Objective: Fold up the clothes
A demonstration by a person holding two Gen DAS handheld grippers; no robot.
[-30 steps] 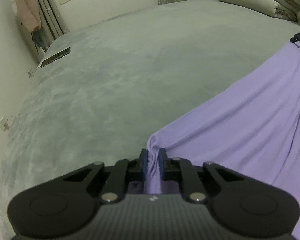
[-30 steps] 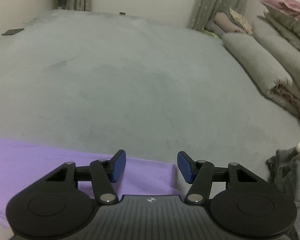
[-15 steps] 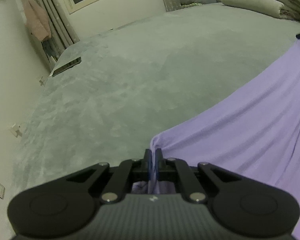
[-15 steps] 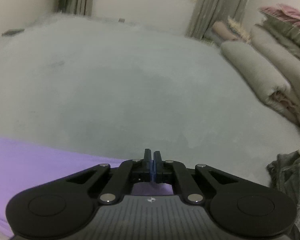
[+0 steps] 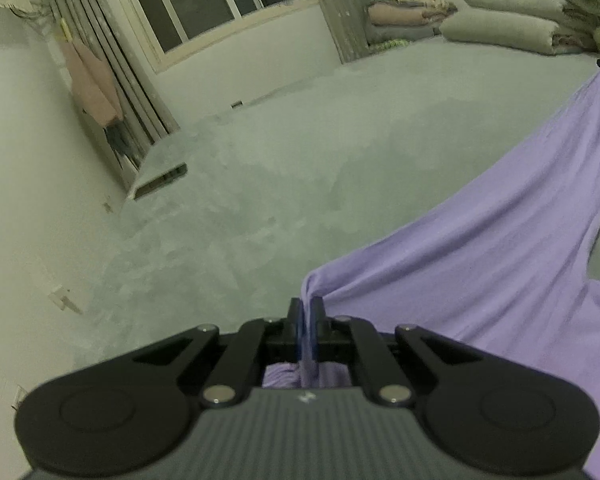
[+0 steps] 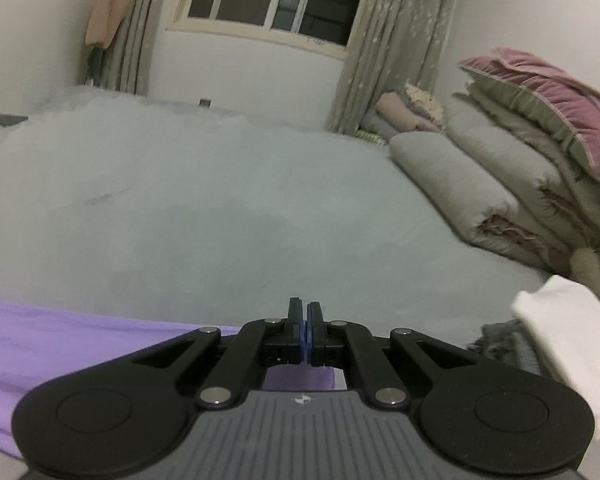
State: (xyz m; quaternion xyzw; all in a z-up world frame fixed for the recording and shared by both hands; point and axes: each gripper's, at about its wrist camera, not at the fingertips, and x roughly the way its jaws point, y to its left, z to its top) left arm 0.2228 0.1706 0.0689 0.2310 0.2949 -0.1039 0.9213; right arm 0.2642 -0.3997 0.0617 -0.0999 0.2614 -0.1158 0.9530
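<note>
Left wrist view: left gripper [image 5: 307,316] jaws clamped on a bunched corner of the purple garment [image 5: 480,264]. Right gripper [image 6: 304,316], open a second ago, now has jaws closed at the garment's edge; cloth between them not visible. Garment has lifted off the grey bed [image 5: 300,168], stretched taut, probably ready for folding.

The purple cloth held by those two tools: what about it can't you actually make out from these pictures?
- What garment the purple cloth is: both views cut it off at their edges.
- Whether the right tool really pinches cloth: in the right wrist view its closed fingers hide the contact.
- The cloth's far corner in the left wrist view: small, at the frame's right edge.
- The corner in the left tool: bunched, partly hidden by its body.
</note>
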